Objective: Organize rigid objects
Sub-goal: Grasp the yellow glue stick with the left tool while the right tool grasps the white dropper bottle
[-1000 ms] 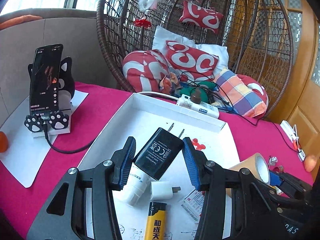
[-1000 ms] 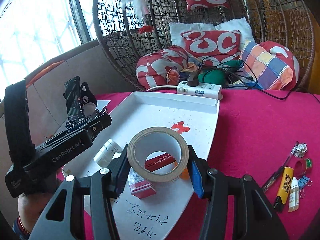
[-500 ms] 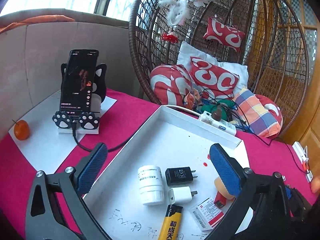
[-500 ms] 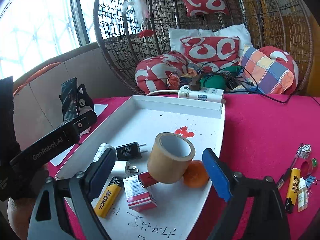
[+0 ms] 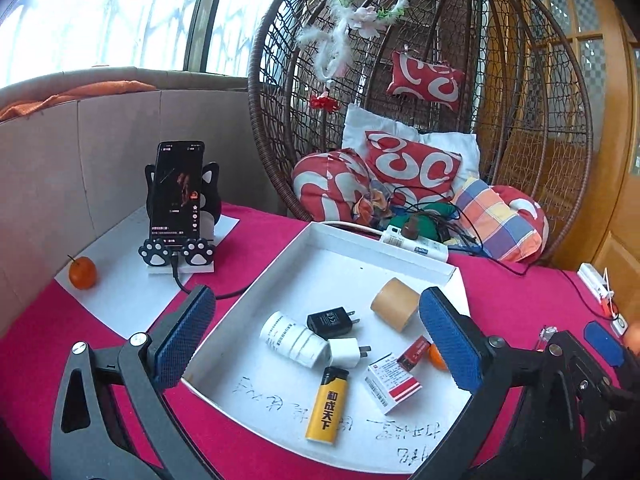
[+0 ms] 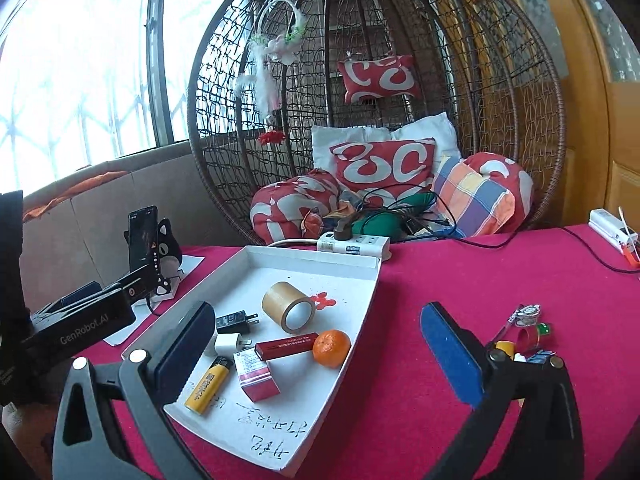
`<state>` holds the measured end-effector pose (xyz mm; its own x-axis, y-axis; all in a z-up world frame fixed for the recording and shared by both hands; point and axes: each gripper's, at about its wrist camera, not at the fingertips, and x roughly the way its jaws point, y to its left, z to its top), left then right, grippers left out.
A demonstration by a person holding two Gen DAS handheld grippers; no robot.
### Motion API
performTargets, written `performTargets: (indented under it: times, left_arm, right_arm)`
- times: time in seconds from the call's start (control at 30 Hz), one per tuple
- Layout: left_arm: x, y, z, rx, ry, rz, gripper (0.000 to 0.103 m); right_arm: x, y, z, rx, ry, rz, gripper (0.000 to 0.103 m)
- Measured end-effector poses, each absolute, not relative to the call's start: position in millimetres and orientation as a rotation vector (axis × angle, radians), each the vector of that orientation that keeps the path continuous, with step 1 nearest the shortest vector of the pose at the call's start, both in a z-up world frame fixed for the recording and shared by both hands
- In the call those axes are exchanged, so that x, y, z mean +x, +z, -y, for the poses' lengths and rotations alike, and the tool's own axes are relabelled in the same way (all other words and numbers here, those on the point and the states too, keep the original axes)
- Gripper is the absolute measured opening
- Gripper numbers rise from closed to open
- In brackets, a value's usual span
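Note:
A white tray (image 5: 340, 258) (image 6: 362, 316) on the pink table holds a black charger (image 5: 331, 321) (image 6: 234, 321), a white charger (image 5: 346, 353), a white bottle (image 5: 291, 339), a yellow lighter (image 5: 327, 410) (image 6: 208, 385), a tape roll (image 5: 394, 304) (image 6: 288, 311), a red-white box (image 5: 394, 382) (image 6: 255, 375), a slim red box (image 6: 286, 345) and an orange (image 6: 331, 347). My left gripper (image 5: 316, 350) is open and empty above the tray's near side. My right gripper (image 6: 320, 356) is open and empty, raised above the tray's right edge.
A phone on a cat stand (image 5: 176, 196) and an orange (image 5: 82, 273) sit on white paper at left. A power strip (image 6: 353, 244) lies behind the tray. Pens, a tape ring and small items (image 6: 524, 330) lie on the right. A wicker chair with cushions (image 6: 384, 160) stands behind.
Both grippers opened and drew back and up. The left let go of the black charger, the right let go of the tape roll; both now lie in the tray.

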<state>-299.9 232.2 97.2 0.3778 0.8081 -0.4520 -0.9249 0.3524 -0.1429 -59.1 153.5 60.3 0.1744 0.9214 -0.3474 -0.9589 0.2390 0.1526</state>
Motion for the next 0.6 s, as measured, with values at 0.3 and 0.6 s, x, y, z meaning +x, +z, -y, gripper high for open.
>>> performTargets:
  times: [0.3,0.6]
  left_arm:
    - [-277,98,-211,-0.358,1.116,-0.386,0.103]
    - [-249,98,-193,-0.315,1.067,-0.435,0.103]
  right_arm:
    - [-48,65,-130,-0.058,1.316,-0.399,0.103]
    - [-17,71,-99,0.035,1.253,-0.386,0.103]
